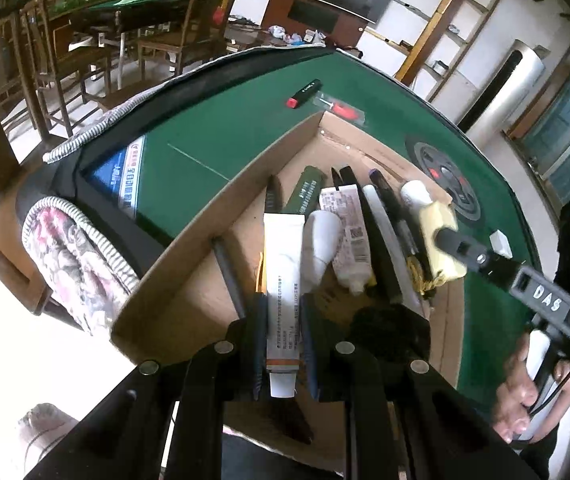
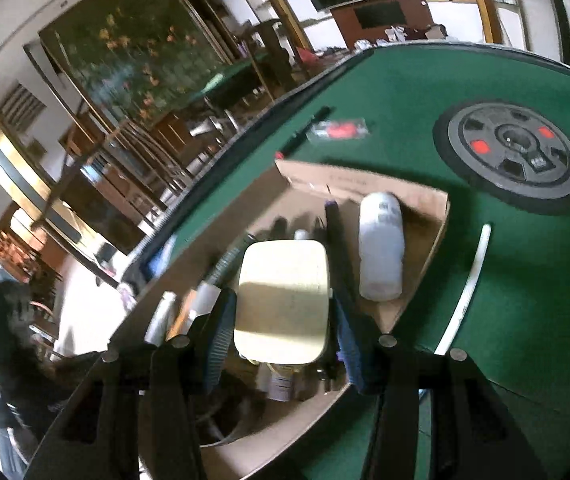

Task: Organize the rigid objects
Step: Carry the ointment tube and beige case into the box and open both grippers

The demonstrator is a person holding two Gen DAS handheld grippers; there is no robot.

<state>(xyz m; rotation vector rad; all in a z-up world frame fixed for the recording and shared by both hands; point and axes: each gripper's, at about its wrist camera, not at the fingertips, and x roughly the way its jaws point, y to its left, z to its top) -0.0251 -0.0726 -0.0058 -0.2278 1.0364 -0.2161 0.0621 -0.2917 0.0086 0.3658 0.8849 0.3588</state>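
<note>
The left gripper point(image 1: 283, 344) is closed narrow on a white tube point(image 1: 283, 280), pinching it low, just above the cap, so the body points out over the cardboard box point(image 1: 189, 232). The right gripper point(image 2: 281, 320) is clamped wider on a pale yellow block point(image 2: 283, 300), one pad against each long side, also above the box.

The tube looks light and somewhat squeezable, so a hold near the stiff crimped or capped end should serve best (a mid-body pinch may dent it). The block seems rigid, smooth and light; its flat sides suit the pads well, though a glossy face could slip.

The box is already crowded: a white bottle point(image 2: 381, 248) lies against the far-right wall, with pens, tubes and dark sticks packed beside it. Free floor shows mainly near the left wall. The box walls stand high enough to catch a low-carried item. On the green table point(image 2: 485, 320) a red-capped marker point(image 1: 305, 93) and a red packet point(image 1: 343, 110) lie beyond the box.
</note>
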